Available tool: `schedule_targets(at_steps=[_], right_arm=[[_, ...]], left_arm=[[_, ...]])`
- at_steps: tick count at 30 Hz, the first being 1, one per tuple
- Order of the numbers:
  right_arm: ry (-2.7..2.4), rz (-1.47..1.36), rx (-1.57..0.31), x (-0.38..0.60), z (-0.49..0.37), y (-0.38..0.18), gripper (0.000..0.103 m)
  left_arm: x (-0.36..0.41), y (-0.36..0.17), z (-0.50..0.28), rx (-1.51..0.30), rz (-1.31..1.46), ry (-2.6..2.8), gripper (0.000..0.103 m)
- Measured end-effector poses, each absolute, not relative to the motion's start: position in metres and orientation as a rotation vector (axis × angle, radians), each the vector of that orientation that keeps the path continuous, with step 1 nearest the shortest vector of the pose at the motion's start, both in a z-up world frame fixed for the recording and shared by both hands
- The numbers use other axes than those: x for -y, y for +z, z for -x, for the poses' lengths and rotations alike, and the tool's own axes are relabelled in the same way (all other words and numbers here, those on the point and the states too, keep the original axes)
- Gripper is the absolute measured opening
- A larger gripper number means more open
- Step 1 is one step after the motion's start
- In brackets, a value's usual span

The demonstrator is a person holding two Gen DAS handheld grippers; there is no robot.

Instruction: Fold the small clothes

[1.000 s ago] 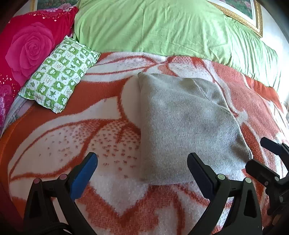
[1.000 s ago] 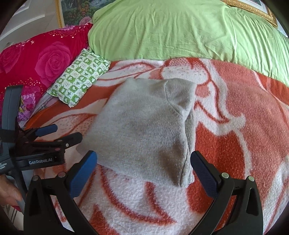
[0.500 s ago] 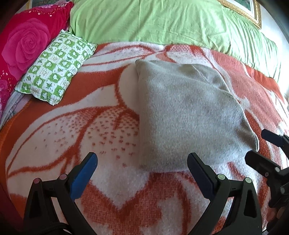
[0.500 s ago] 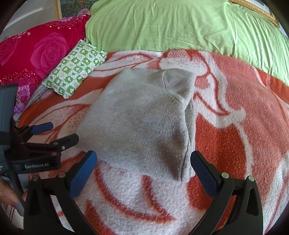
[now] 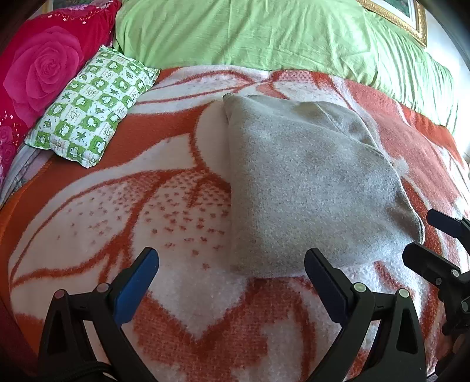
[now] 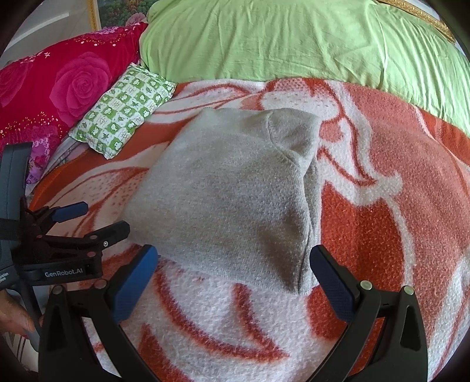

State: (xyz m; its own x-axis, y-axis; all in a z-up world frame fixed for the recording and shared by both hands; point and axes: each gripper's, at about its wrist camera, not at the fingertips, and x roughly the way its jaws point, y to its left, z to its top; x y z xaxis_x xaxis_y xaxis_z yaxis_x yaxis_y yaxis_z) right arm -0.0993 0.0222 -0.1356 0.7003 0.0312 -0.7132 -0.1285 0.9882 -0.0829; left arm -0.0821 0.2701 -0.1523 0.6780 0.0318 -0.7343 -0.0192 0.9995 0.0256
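Note:
A grey knitted garment (image 5: 305,182) lies folded flat on the orange and white blanket (image 5: 132,205); it also shows in the right wrist view (image 6: 235,199). My left gripper (image 5: 232,282) is open and empty, hovering just short of the garment's near left corner. My right gripper (image 6: 235,279) is open and empty, just short of the garment's near right edge. The left gripper shows at the left of the right wrist view (image 6: 94,217), and the right gripper at the right edge of the left wrist view (image 5: 426,238).
A small green and white checked pillow (image 5: 91,105) lies at the back left. A red rose-patterned pillow (image 5: 44,64) lies behind it. A green sheet (image 5: 264,32) covers the back of the bed. A gold picture frame (image 5: 411,20) hangs at the back right.
Both grippers have pulled back a little from the garment and stay open. The garment has not moved.

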Motion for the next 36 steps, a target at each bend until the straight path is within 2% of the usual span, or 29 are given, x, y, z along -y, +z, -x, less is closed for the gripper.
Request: schedule_targets(at_steps=[36], right_arm=[[0.079,0.089,-0.787,-0.021,0.090,-0.128,0.103]], left_arm=[[-0.272,-0.147,0.070,-0.829,-0.022,-0.001,0.100]])
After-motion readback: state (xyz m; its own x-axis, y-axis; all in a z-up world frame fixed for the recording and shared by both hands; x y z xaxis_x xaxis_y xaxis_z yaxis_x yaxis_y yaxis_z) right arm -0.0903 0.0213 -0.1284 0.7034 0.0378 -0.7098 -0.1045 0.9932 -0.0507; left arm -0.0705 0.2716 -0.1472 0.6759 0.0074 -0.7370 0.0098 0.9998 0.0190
